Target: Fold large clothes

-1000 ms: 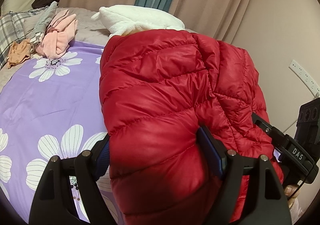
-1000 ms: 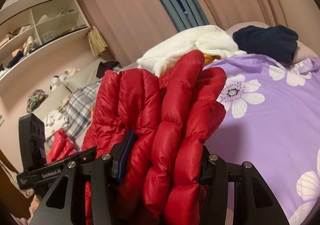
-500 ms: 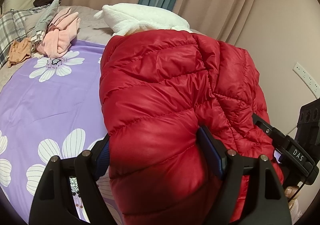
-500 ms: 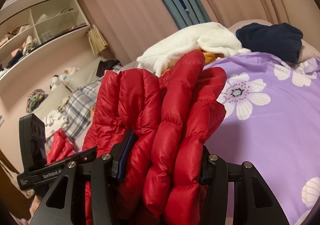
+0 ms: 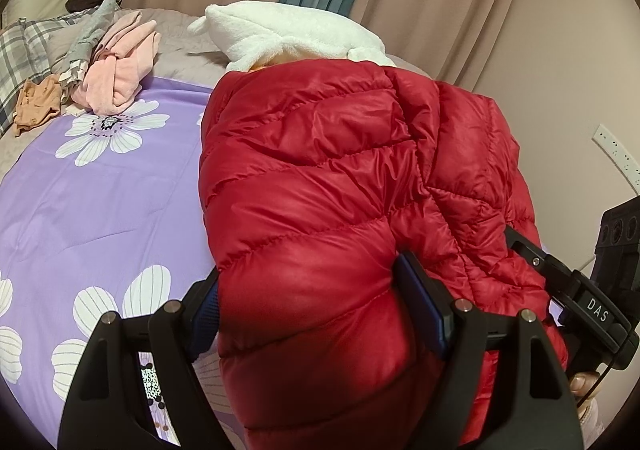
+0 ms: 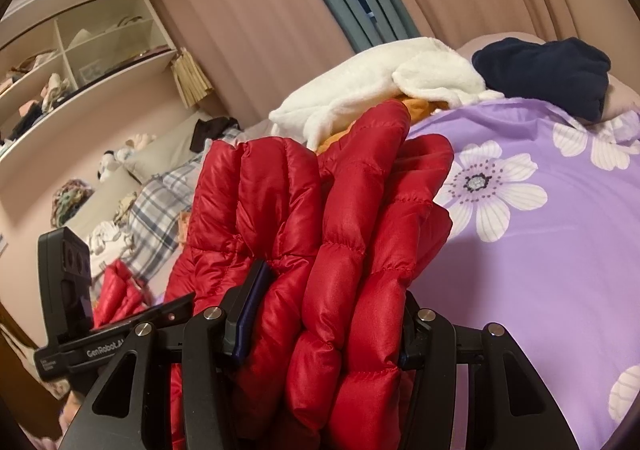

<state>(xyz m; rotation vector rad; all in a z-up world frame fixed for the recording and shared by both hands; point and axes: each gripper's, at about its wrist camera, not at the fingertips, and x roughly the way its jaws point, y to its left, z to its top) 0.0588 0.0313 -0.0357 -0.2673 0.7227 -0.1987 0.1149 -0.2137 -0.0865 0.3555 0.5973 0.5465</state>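
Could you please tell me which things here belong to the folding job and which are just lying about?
In the job:
- puffy red quilted down jacket
- left hand-held gripper, clamped on it
- right hand-held gripper, clamped on it

Lying about:
- fluffy white fleece blanket
- crumpled pink garment
- dark navy garment

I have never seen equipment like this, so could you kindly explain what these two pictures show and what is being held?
No robot here: a person holds a two-finger tool in each hand, each with a wide-angle camera looking along its fingers. One picture comes from the left tool, the other from the right tool. Both are clamped on a red puffer jacket, bunched over a bed with a purple flowered cover. Beyond it lie a white fleece, pink clothes and, in the right view, a dark navy garment. Shelves line the wall.
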